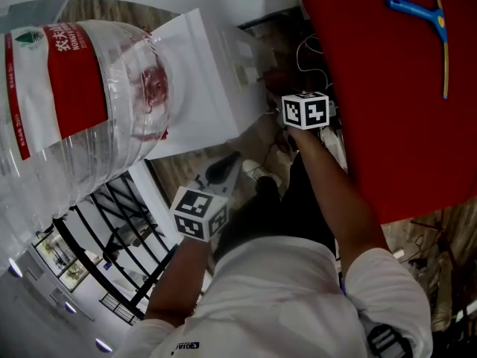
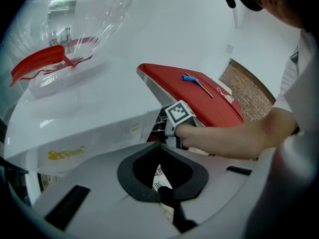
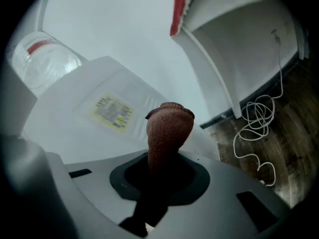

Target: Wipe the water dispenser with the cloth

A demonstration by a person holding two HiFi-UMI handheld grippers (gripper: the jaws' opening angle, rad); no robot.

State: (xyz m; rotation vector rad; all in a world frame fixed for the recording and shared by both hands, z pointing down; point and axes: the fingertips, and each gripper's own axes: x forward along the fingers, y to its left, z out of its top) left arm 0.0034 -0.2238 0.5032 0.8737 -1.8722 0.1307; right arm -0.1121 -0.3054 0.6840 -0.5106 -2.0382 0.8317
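The white water dispenser [image 1: 201, 88] carries a big clear bottle [image 1: 74, 103] with a red label. My right gripper [image 3: 164, 156] is shut on a brown knitted cloth [image 3: 169, 128], which sticks up out of the jaws. The cloth is close against the dispenser's white side [image 3: 75, 128], next to a yellow sticker [image 3: 113, 112]; I cannot tell whether it touches. In the head view the right gripper's marker cube [image 1: 305, 110] is at the dispenser's right side. My left gripper [image 2: 160, 144] is shut with nothing in it, held lower, beside the dispenser's front.
A red tabletop [image 1: 387, 88] with a blue squeegee [image 1: 417, 10] on it stands right of the dispenser. A white cable [image 3: 259, 128] lies coiled on the wooden floor under it. The person's shoe [image 1: 257, 171] is near the dispenser's foot. A black railing [image 1: 112, 237] runs lower left.
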